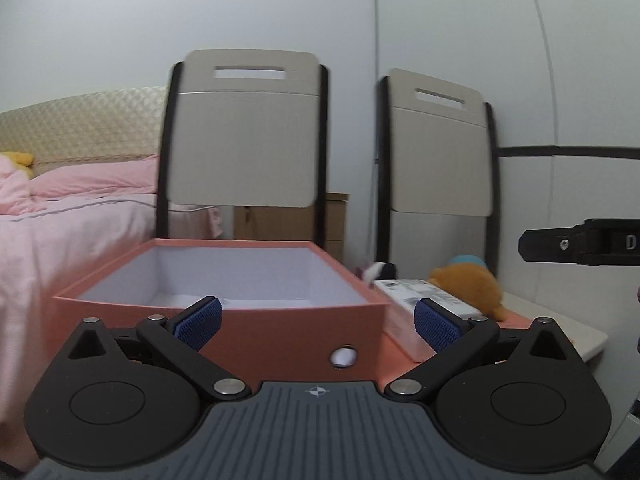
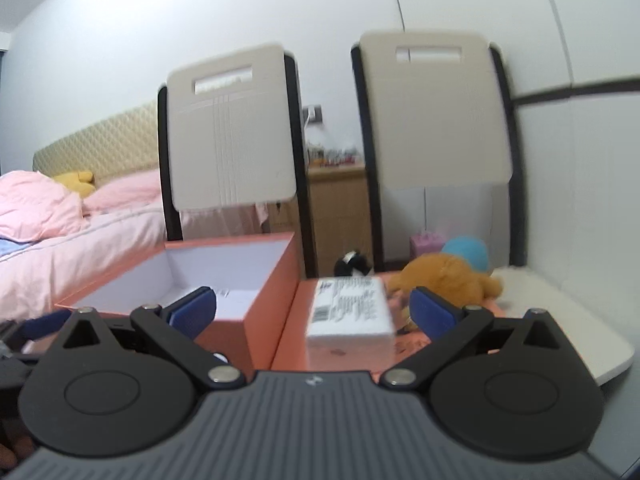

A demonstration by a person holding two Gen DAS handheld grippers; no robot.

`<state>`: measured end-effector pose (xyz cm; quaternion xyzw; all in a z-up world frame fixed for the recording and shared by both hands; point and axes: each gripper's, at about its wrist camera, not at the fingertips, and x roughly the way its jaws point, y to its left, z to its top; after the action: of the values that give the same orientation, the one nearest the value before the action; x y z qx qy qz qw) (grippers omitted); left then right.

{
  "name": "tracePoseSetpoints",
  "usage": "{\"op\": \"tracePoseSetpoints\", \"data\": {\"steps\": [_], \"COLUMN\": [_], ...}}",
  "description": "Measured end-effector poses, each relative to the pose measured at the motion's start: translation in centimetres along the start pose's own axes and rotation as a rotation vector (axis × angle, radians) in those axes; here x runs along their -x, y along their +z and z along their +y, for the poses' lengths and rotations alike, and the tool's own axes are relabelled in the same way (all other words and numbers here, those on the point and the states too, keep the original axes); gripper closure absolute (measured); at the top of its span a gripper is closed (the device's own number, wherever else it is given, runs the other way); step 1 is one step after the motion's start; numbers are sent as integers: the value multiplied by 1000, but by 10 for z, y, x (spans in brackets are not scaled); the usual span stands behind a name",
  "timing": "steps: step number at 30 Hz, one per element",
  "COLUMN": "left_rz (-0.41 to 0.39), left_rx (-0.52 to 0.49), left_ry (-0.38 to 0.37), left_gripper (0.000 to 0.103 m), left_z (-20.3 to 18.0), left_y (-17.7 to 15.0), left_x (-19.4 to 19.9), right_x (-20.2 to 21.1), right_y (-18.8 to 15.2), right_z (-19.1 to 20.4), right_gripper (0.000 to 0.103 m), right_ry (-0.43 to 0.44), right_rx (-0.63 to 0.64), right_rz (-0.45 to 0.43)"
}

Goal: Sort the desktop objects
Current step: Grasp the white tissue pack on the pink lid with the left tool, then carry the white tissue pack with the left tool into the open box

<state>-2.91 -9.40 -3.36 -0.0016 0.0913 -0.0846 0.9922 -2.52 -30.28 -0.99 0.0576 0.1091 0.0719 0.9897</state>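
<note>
An open salmon-pink box [image 1: 280, 324] with a white inside stands on the table; it also shows in the right wrist view [image 2: 256, 320]. Its pink lid [image 2: 296, 320] lies flat to the right. On the lid sit a white labelled carton [image 2: 350, 312], also seen in the left wrist view [image 1: 404, 304], a brown plush toy [image 2: 448, 280] with a blue cap, and a small black-and-white toy [image 2: 352, 264]. My left gripper [image 1: 318, 322] is open in front of the box. My right gripper [image 2: 312, 314] is open, just short of the carton.
Two chairs with beige backs [image 1: 244, 140] [image 1: 440, 152] stand behind the white table [image 2: 560, 328]. A bed with pink bedding [image 1: 72, 216] lies to the left. A wooden nightstand [image 2: 340, 208] is at the back. The right gripper's body [image 1: 580, 246] shows at the right edge.
</note>
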Motion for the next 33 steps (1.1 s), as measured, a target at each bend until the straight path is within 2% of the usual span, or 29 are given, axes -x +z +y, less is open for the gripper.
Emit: {"op": "tracePoseSetpoints", "data": {"steps": [4, 7, 11, 14, 18, 21, 25, 29, 32, 33], "left_rz": [8, -23, -35, -17, 89, 150, 162, 216, 237, 242], "left_rx": [-10, -51, -72, -98, -101, -61, -83, -76, -63, -55], "left_ry": [-57, -91, -71, -21, 25, 69, 114, 99, 117, 112], "left_gripper": [0, 0, 0, 0, 0, 0, 0, 0, 13, 15], "left_z": [-40, -74, -111, -133, -146, -143, -148, -149, -147, -144], "left_y": [-7, -11, -14, -15, -15, -17, -19, -17, -15, -14], "left_x": [-13, -26, -59, -95, -144, -168, -178, -186, -187, -188], "right_x": [12, 20, 30, 37, 45, 45, 45, 47, 47, 46], "right_y": [-8, -12, -18, -21, -23, -24, -24, -23, -23, -22], "right_z": [-27, -51, -80, -97, -110, -114, -118, -118, -116, -115], "right_gripper": [0, 0, 0, 0, 0, 0, 0, 0, 0, 0], "right_ry": [-75, -112, -145, -147, -127, -112, -97, -84, -74, -72], "right_rx": [3, -17, -40, -69, -99, -107, -119, -130, -130, -128], "right_rz": [4, 16, 29, 29, 19, 22, 28, 25, 26, 27]}}
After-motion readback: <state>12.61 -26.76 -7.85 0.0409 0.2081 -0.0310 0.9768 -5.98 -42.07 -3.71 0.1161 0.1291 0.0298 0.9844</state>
